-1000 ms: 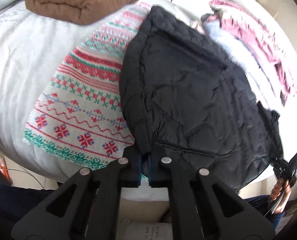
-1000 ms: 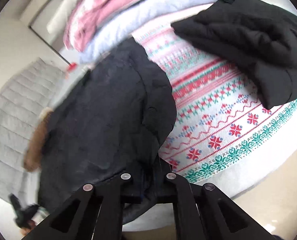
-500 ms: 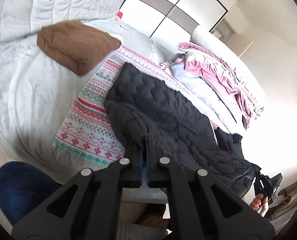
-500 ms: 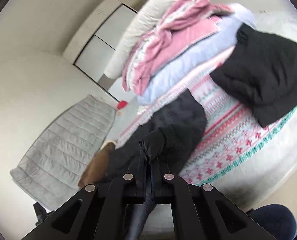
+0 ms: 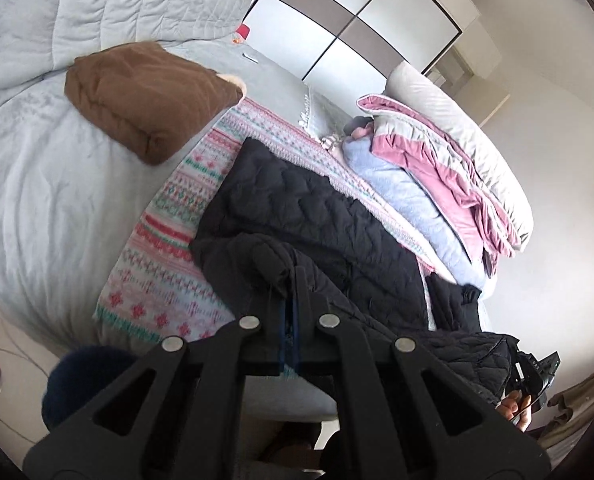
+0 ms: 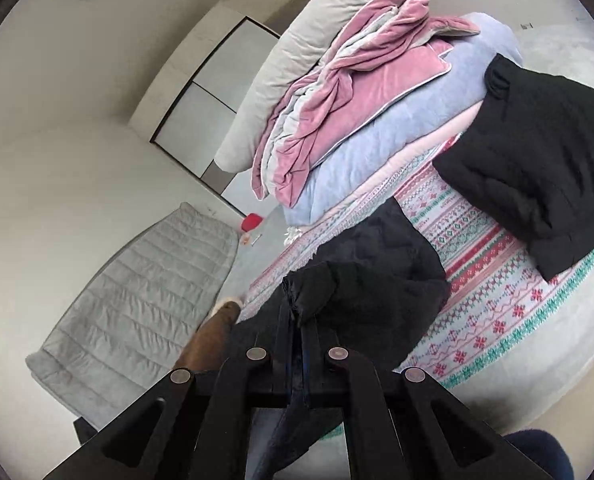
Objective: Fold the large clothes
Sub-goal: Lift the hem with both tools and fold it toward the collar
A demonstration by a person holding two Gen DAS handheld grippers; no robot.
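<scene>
Left wrist view: the left gripper pinches the black quilted jacket, which runs lengthwise away over the patterned blanket.

Right wrist view: the right gripper clamps another jacket edge, lifted above the blanket.

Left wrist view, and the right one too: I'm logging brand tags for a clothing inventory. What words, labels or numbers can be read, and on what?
No text can be read in either view.
White script on the grey bedding: too blurred to read.
Small dark marks on the grey cover, right wrist view: too small to read.
Black quilted jacket: no label or tag shows.
</scene>
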